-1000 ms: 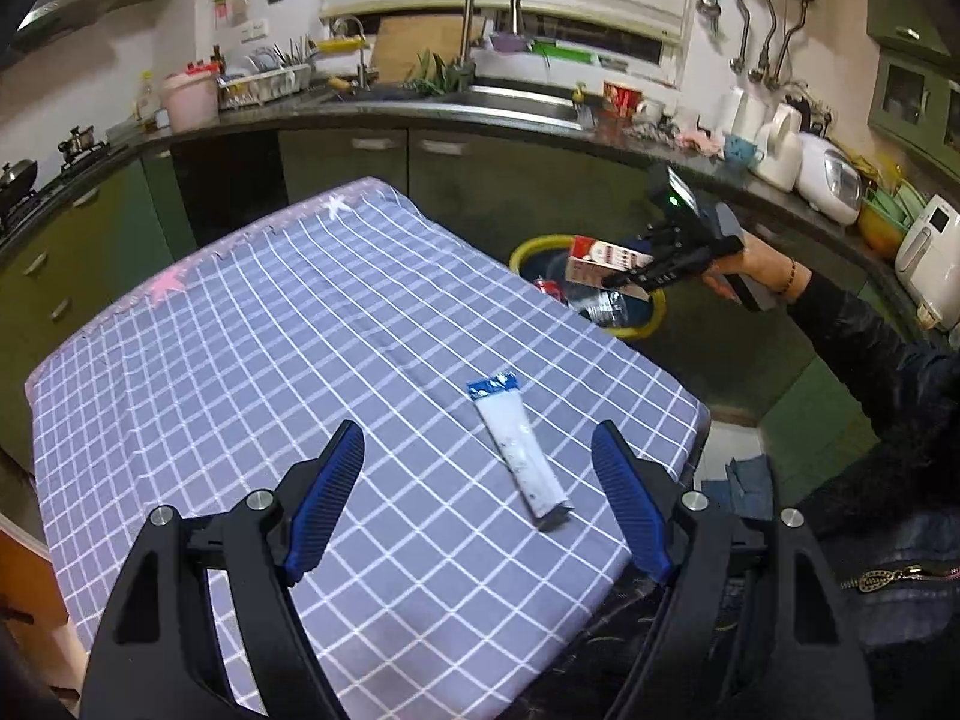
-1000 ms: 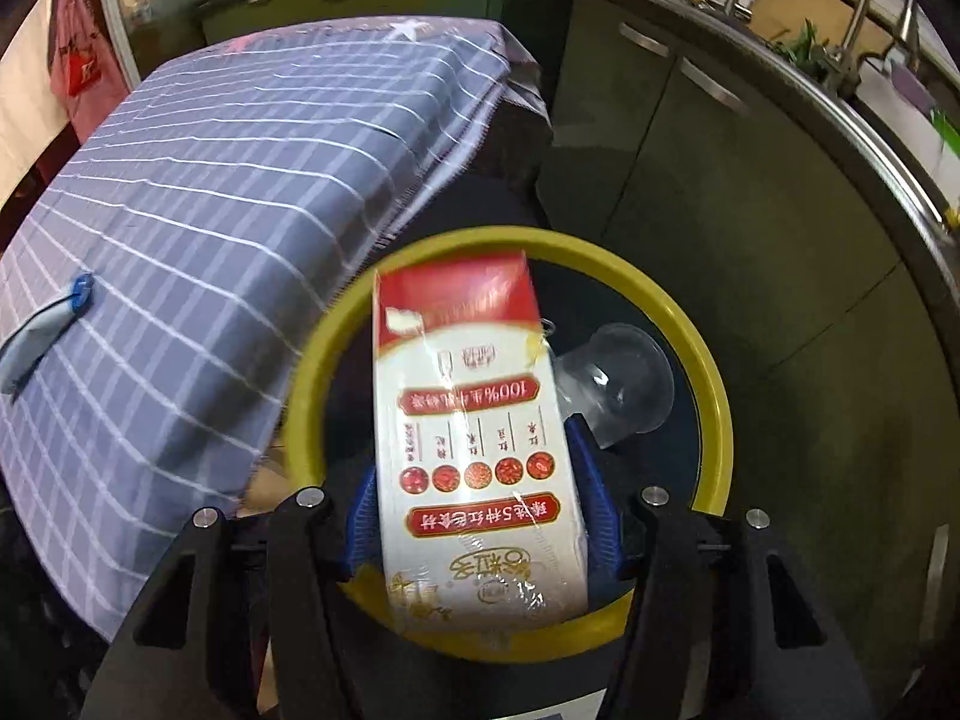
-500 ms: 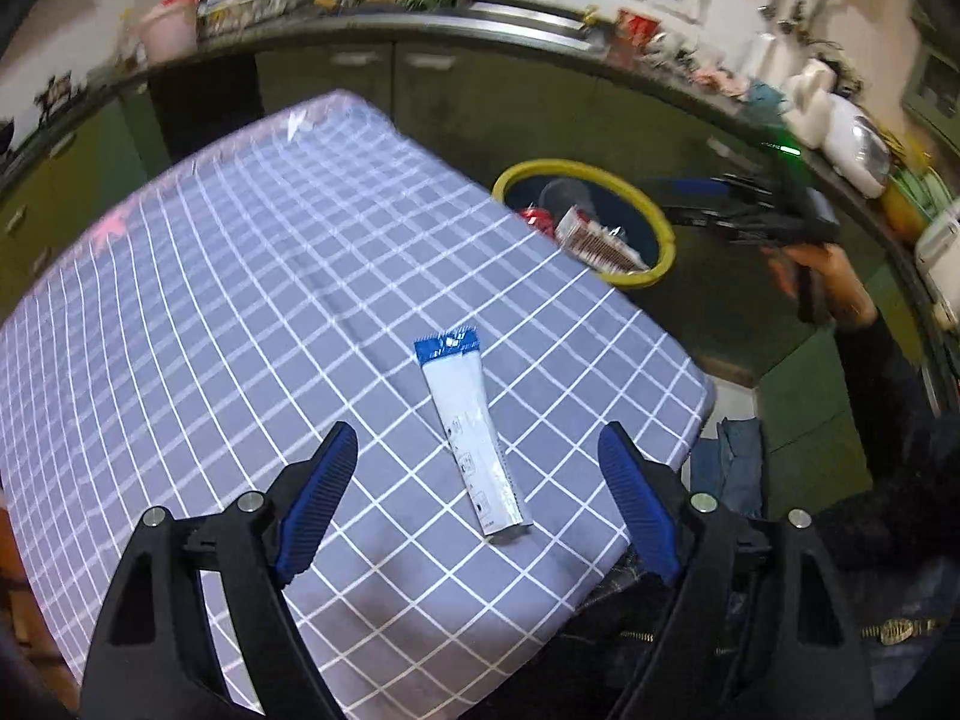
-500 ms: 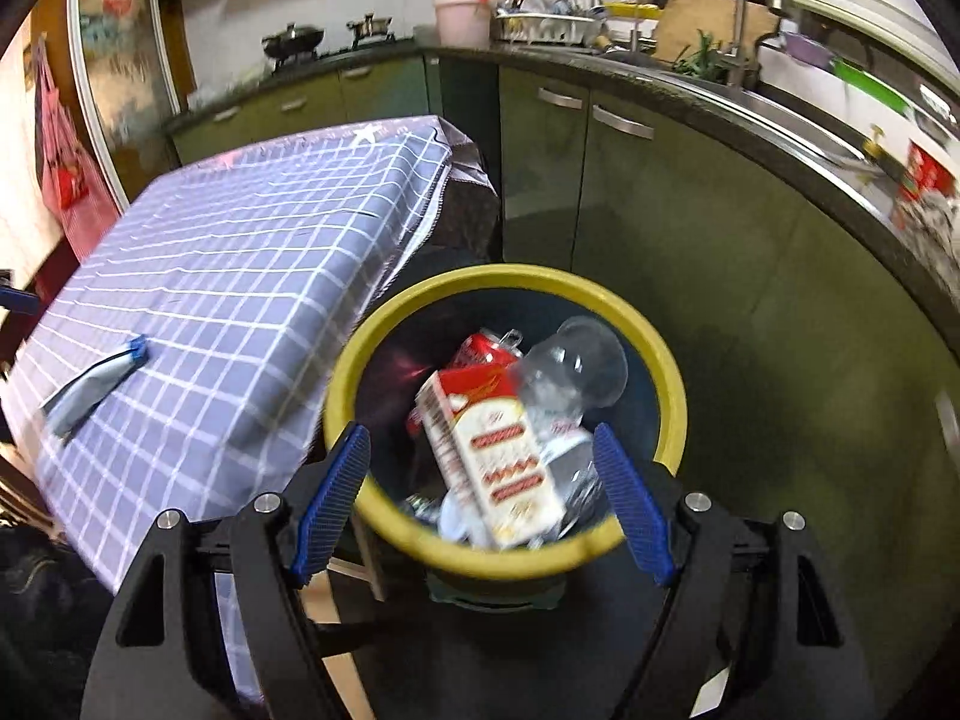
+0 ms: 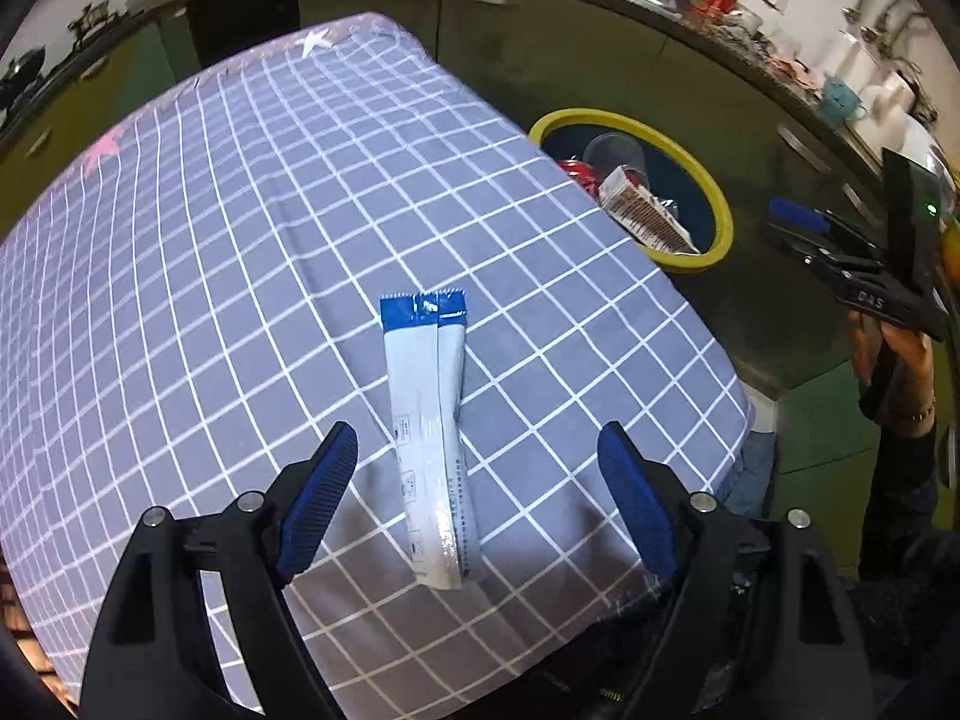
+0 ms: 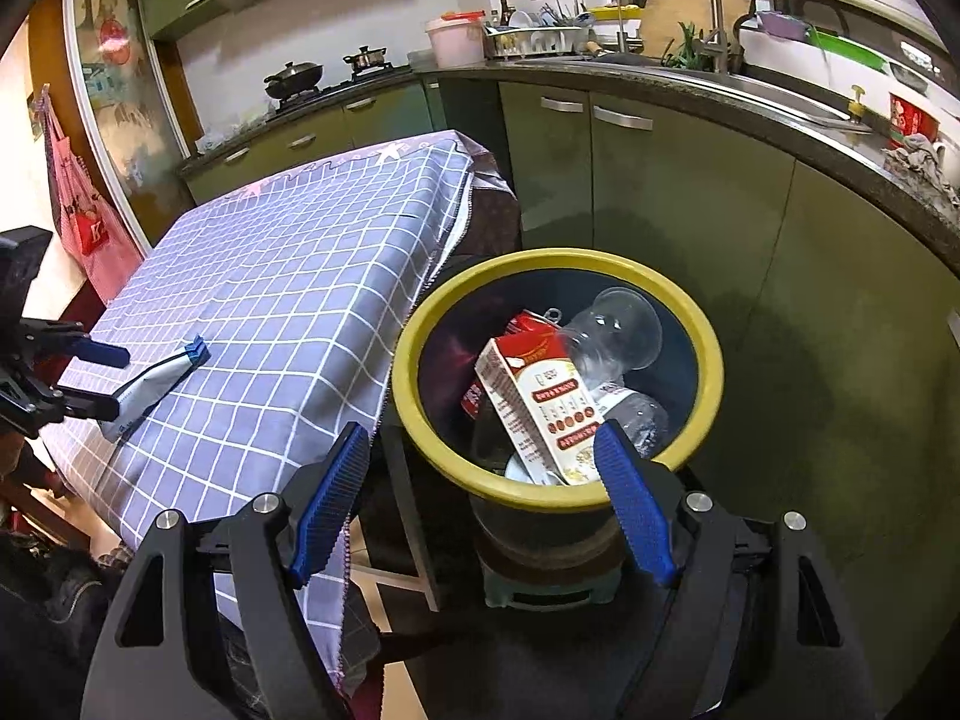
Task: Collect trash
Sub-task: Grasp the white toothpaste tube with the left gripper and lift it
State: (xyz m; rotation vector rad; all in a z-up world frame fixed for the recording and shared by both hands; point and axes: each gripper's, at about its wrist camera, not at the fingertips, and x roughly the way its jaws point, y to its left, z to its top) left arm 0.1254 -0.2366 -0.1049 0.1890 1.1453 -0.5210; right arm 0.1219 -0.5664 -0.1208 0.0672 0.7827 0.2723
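Observation:
A white sachet with a blue end (image 5: 429, 420) lies on the checked tablecloth (image 5: 240, 240); it also shows in the right wrist view (image 6: 153, 387). My left gripper (image 5: 477, 504) is open and straddles the sachet's near end, just above it. My right gripper (image 6: 483, 498) is open and empty, held back from the yellow-rimmed bin (image 6: 708, 360). The bin (image 5: 717, 204) holds a red and white carton (image 6: 540, 402), a clear plastic bottle (image 6: 612, 336) and a red can.
The bin stands on the floor beside the table's right edge, in front of green kitchen cabinets (image 6: 660, 180). A counter with sink and tap (image 6: 720, 0) runs behind. A red apron (image 6: 78, 204) hangs at the left.
My right gripper opened and dropped the carton into the bin, then pulled back. My left gripper moved down and closer over the sachet.

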